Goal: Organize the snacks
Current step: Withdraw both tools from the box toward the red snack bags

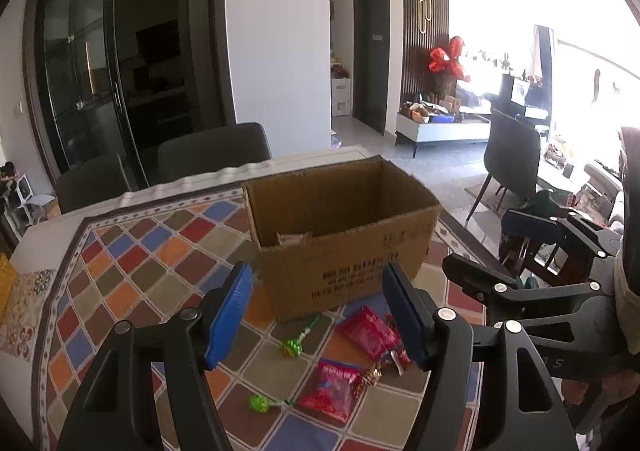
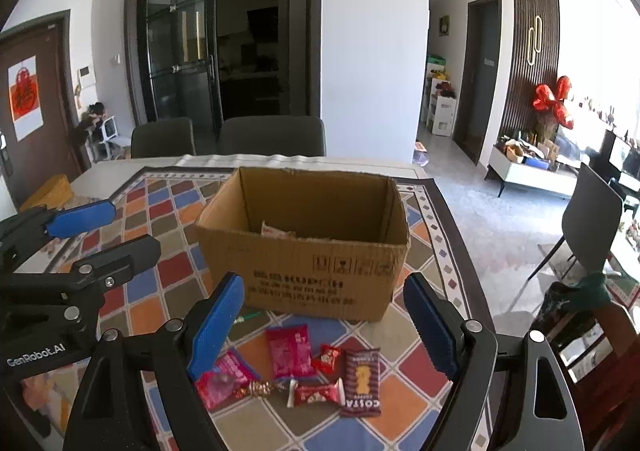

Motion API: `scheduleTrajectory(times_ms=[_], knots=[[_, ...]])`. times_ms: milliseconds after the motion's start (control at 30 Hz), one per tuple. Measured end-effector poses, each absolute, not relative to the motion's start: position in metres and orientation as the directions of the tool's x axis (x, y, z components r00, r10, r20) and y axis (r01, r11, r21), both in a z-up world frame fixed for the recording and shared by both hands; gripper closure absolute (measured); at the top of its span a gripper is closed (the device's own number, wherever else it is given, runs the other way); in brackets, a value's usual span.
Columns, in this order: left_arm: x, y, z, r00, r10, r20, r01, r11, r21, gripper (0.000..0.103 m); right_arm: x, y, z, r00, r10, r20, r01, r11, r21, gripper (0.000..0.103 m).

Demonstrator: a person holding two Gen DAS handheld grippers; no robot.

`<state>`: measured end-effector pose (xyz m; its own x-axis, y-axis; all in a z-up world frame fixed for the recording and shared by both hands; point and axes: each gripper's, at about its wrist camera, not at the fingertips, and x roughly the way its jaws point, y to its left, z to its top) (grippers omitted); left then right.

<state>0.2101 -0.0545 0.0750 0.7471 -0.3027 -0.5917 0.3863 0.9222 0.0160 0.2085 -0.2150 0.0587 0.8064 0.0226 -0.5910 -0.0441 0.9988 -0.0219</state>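
Snacks lay loose on a table point(image 2: 100, 171) spread with a cloth point(image 2: 168, 271) of coloured diamonds, just in front of an open cardboard box point(image 2: 320, 271) that stood near the middle of the cloth. One pale packet point(image 2: 276, 230) already sat inside the box against its near wall. The left gripper point(image 1: 316, 315) hung above the snacks, its blue pads spread apart with nothing between them. The right gripper point(image 2: 324, 327) hovered beside it, its fingers also spread wide and empty. Below them, a brown Costa packet point(image 2: 361, 383) lay to the right of the group, with a large pink packet point(image 2: 290, 351) nearer the box and a second pink packet point(image 2: 224, 377) at the left. Two small red wrapped sweets point(image 2: 327, 358) lay between the pink and brown packets, one behind the other. A gold-foil sweet point(image 2: 259, 388) rested touching the left pink packet. Two green lollipops point(image 1: 294, 345) lay to the left of the pile, apart from each other.
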Motion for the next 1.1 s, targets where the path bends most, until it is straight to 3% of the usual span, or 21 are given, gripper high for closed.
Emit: scheduleTrajectory(times_ms=[1100], knots=[[0.196,-0.053,-0.053,0.513,-0.283,-0.811,0.406,0.912,-0.062,0.037,0.192,-0.205,-0.056,0.574,0.043,-0.818,-0.083,0.996,-0.006,0.02]])
